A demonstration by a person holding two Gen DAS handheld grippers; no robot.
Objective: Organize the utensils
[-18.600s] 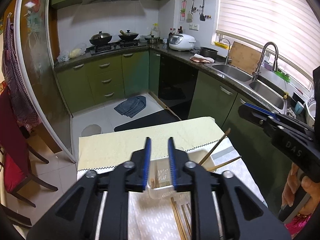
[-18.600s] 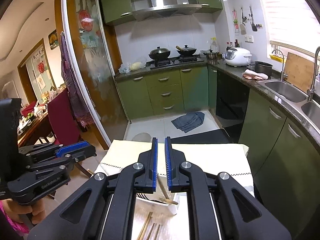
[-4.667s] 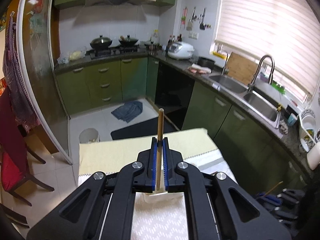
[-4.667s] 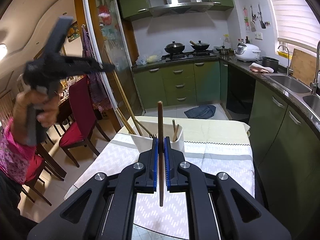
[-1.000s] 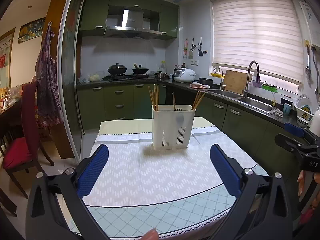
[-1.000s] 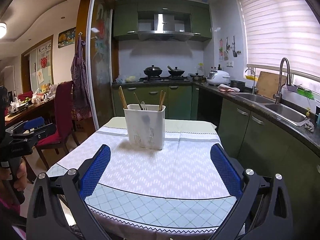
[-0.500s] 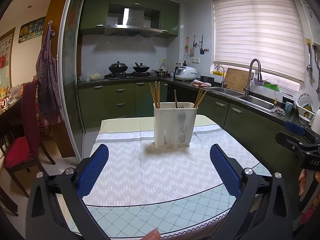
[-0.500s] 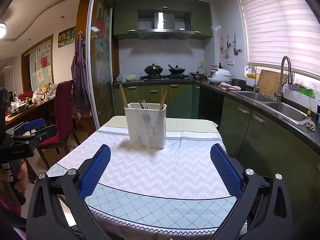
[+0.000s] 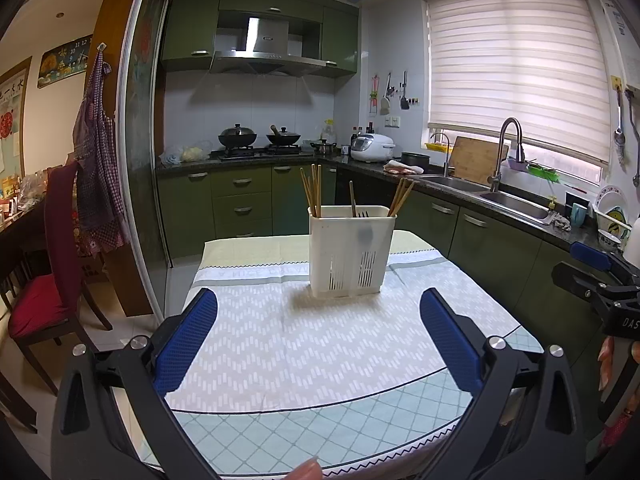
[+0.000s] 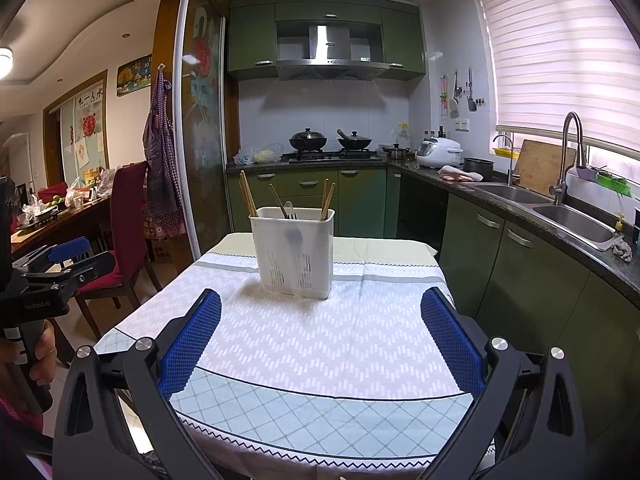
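— What is nearest you?

— My left claw (image 9: 319,338), its blue pads spread wide with nothing between them, hanging over the near edge of the bench (image 9: 280,432). My right claw (image 10: 320,340) is the same: spread wide, nothing held. Each claw shows at the edge of the other's view, gripped by a hand.

— And under them?

— A tablecloth (image 10: 320,344), diamond check at the near rim, then white chevron, then a pale yellow strip at the far end.

— Where are the utensils?

— In the white holder (image 9: 351,252), upright on the cloth past the middle of the bench, well apart from both claws. Wooden chopsticks (image 9: 313,190) stand at its left end, more chopsticks (image 9: 401,197) lean at its right, and a fork and spoon sit in the middle.

— Beyond that?

— Green cabinets, a stove with two woks (image 10: 308,139), a sink (image 10: 576,220) along the right.
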